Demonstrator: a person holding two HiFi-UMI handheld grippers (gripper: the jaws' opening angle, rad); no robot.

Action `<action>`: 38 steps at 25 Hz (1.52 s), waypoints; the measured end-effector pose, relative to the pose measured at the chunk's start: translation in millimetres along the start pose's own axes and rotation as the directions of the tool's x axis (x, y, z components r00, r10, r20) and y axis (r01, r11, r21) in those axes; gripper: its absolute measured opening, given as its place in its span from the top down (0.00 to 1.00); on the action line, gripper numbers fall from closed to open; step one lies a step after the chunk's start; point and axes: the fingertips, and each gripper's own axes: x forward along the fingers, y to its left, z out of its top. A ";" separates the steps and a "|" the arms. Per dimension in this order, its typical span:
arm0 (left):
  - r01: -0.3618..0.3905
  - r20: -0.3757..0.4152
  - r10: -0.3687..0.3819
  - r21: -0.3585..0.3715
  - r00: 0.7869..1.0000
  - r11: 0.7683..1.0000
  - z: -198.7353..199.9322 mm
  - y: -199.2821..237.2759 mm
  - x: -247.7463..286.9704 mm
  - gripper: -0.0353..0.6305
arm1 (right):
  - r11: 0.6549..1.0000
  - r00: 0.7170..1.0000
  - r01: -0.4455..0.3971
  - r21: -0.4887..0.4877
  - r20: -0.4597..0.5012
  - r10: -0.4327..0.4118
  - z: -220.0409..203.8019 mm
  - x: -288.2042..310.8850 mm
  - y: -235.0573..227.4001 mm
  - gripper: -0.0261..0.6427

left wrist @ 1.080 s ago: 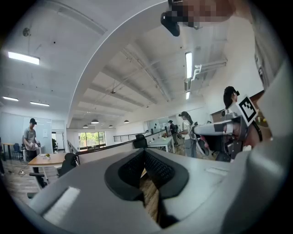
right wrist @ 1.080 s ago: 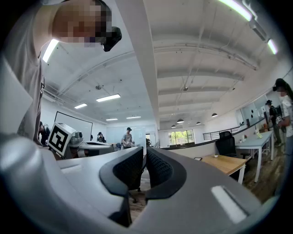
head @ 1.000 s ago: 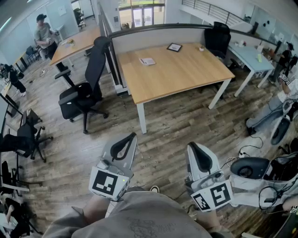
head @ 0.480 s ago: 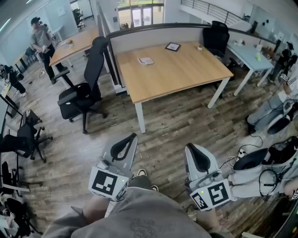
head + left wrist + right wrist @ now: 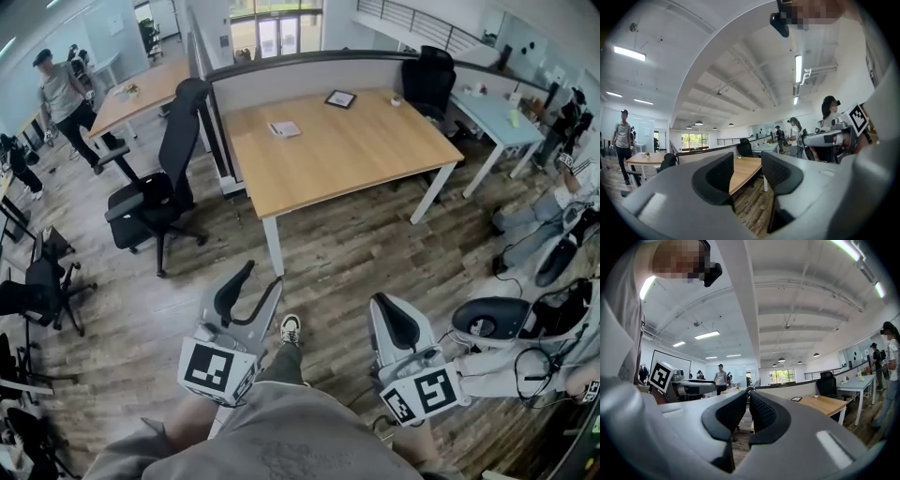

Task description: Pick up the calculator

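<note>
calculator (image 5: 339,98), we judge the dark slab at upper centre, lies on the counter (image 5: 356,155), well apart from us; left gripper (image 5: 264,275) jaws are opening empty, likely readying a grasp; right gripper (image 5: 382,302) jaws closed, empty.

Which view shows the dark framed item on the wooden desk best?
Head view: the dark framed item is seen whole from above, near the far edge of the desk. The right gripper view shows it small and nearly edge-on. The left gripper view shows the desk, but the item can't be made out.
</note>
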 end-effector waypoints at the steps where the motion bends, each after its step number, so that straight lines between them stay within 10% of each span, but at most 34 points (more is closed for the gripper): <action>1: -0.001 0.000 0.001 0.000 1.000 1.000 -0.2 3.6 6.0 0.67 | 1.000 1.000 0.003 0.001 -0.004 -0.003 -0.5 5.2 -4.8 0.91; 38: -0.030 -0.045 0.028 -0.032 0.999 0.999 -40.3 272.6 301.9 0.67 | 1.000 0.992 -0.002 0.002 -0.123 0.003 -9.3 382.4 -160.6 0.91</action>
